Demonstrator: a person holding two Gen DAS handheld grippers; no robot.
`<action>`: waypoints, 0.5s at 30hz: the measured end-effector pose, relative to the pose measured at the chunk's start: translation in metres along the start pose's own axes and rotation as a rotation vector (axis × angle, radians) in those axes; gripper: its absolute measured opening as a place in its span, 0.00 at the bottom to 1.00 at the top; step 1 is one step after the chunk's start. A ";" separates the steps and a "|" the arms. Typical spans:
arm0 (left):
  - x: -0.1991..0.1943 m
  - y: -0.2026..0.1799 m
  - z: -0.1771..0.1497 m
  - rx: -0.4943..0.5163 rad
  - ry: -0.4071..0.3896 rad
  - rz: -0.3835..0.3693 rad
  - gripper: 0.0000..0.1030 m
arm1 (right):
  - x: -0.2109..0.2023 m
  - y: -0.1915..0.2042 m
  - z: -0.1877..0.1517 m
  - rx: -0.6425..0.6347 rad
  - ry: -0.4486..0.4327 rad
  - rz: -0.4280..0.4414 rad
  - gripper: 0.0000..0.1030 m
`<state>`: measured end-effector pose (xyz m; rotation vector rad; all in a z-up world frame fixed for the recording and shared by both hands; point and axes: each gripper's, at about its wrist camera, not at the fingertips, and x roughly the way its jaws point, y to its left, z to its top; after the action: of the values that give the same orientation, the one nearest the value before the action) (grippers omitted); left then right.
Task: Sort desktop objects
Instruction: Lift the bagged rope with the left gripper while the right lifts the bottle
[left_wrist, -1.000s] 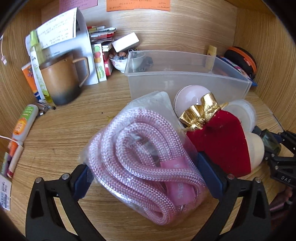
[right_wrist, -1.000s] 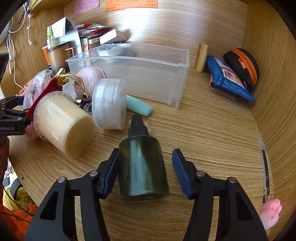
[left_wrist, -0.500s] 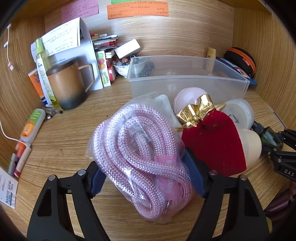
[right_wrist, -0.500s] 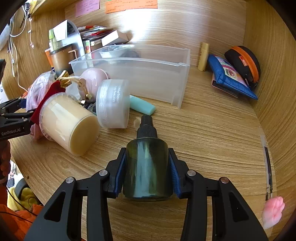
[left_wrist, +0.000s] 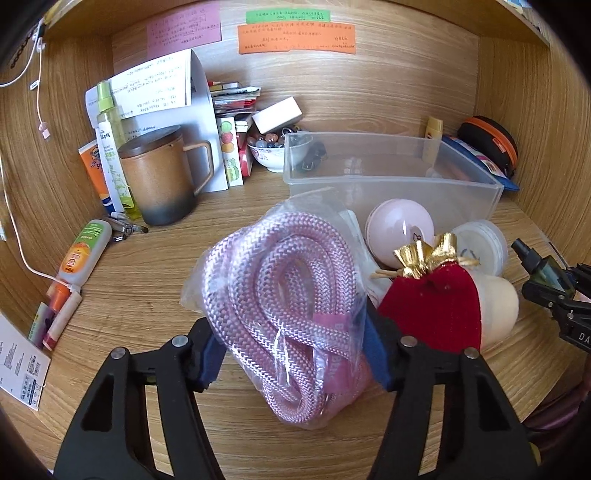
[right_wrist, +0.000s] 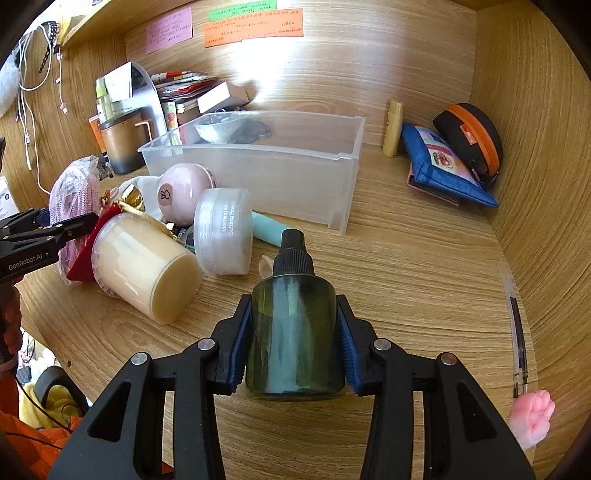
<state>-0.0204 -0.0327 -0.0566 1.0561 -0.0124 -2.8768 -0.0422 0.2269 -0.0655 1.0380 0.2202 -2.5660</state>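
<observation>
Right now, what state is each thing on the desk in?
Bagged pink rope: clamped in the left gripper, whose jaws have just been closing.
Dark green spray bottle: gripped by the right gripper.
Clear bin: open-topped.
Cream jar: lying sideways.
Brown mug: upright, lidded.

wood-grain table (right_wrist: 424, 280) with wooden back and side walls. on it: clear plastic bin (right_wrist: 295, 173) mid-back, brown mug (left_wrist: 159, 181) back left, white bowl of beads (left_wrist: 271, 155) behind the bin, orange-labelled tube (left_wrist: 83, 254) at left edge. in front of the bin: cream jar on its side (right_wrist: 144, 269), white powder jar on edge (right_wrist: 221, 232), pink round case (right_wrist: 183, 194), teal tube (right_wrist: 267, 229). blue pouch (right_wrist: 443, 166) and black-orange case (right_wrist: 471, 136) back right, pen (right_wrist: 517, 325) along the right wall.
</observation>
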 end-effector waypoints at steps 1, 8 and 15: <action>-0.001 0.001 0.001 -0.002 -0.005 0.003 0.61 | -0.001 0.000 0.001 0.001 -0.004 -0.002 0.37; -0.012 0.005 0.006 -0.014 -0.039 0.002 0.61 | -0.005 -0.003 0.005 0.012 -0.014 -0.003 0.37; -0.021 0.009 0.017 -0.030 -0.077 0.000 0.61 | -0.016 -0.004 0.015 0.021 -0.051 -0.013 0.37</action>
<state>-0.0150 -0.0405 -0.0295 0.9398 0.0258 -2.9060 -0.0430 0.2306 -0.0434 0.9797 0.1873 -2.6086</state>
